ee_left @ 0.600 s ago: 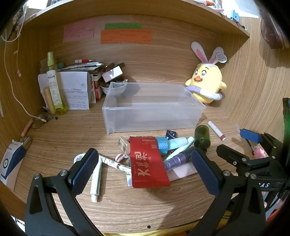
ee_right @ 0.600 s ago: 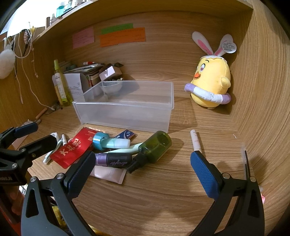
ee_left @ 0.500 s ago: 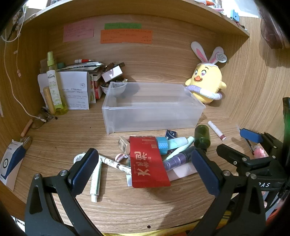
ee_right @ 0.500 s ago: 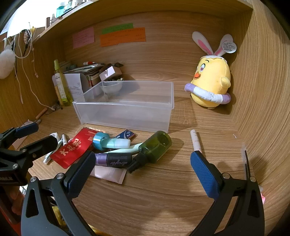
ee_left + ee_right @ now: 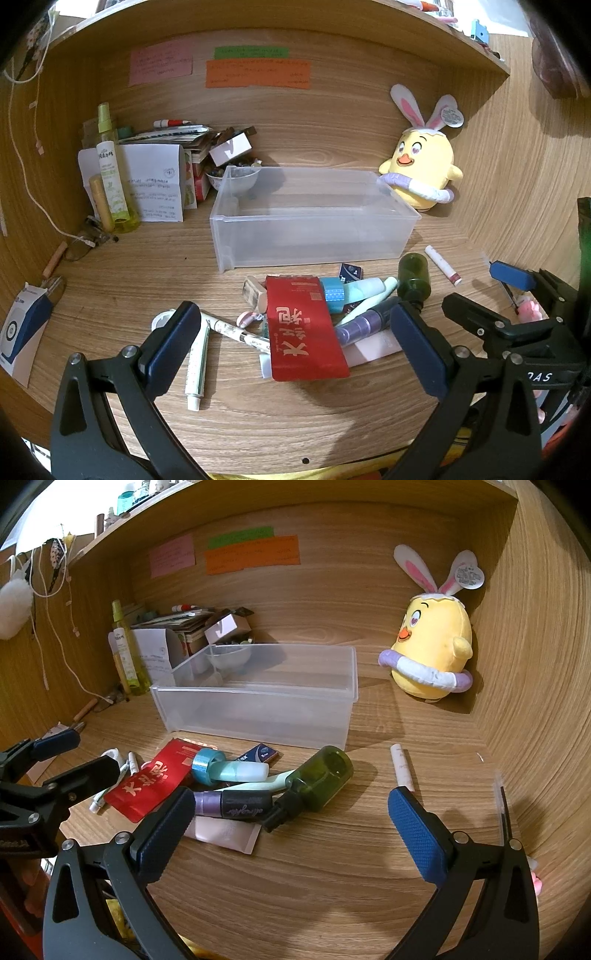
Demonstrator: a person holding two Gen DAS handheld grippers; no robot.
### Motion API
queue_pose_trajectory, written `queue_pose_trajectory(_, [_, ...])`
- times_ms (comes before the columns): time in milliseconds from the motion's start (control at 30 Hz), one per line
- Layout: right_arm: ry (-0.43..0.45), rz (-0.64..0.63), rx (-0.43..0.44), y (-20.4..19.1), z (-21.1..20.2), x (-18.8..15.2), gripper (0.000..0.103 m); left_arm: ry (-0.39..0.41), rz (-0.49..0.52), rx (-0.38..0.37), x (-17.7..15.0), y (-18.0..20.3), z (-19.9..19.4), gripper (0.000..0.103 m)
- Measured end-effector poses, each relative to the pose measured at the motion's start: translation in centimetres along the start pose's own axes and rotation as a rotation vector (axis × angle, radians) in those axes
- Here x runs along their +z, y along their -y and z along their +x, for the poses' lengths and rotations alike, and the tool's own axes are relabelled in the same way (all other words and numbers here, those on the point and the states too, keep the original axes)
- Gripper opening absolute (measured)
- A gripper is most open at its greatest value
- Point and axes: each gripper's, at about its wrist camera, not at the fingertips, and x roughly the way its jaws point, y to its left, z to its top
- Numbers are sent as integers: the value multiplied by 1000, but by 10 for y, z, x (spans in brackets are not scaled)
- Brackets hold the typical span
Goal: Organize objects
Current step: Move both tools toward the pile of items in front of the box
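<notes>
A clear plastic bin point(image 5: 314, 240) point(image 5: 258, 716) stands in the middle of the wooden desk, with nothing visible inside. In front of it lies a heap: a red packet point(image 5: 304, 328) point(image 5: 151, 782), a dark green bottle point(image 5: 413, 275) point(image 5: 317, 779), a purple tube point(image 5: 364, 325) point(image 5: 229, 803), a teal tube point(image 5: 351, 290) point(image 5: 236, 771) and a white toothpaste tube point(image 5: 195, 365). A white stick point(image 5: 441, 264) point(image 5: 402, 771) lies apart to the right. My left gripper point(image 5: 295, 350) hovers open just short of the heap. My right gripper point(image 5: 291, 827) hovers open near the green bottle. Neither holds anything.
A yellow plush chick point(image 5: 423, 170) point(image 5: 432, 653) sits at the back right corner. A yellow spray bottle point(image 5: 110, 170), papers and small boxes point(image 5: 162, 177) crowd the back left. A blue and white box point(image 5: 20, 332) rests at the left edge. Wooden walls close both sides.
</notes>
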Motion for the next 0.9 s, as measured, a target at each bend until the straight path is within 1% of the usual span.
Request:
queue_pose_trajectory(433, [-13, 12, 5, 2, 5, 3, 103, -12, -18, 12, -2, -8, 11, 103])
queue_pose_trajectory(700, [-44, 13, 12, 1, 21, 8, 103, -26, -10, 2, 0, -14, 21, 103])
queue_pose_trajectory(900, [-62, 12, -9, 2, 36, 14, 103, -29, 2, 27, 6, -27, 31, 103])
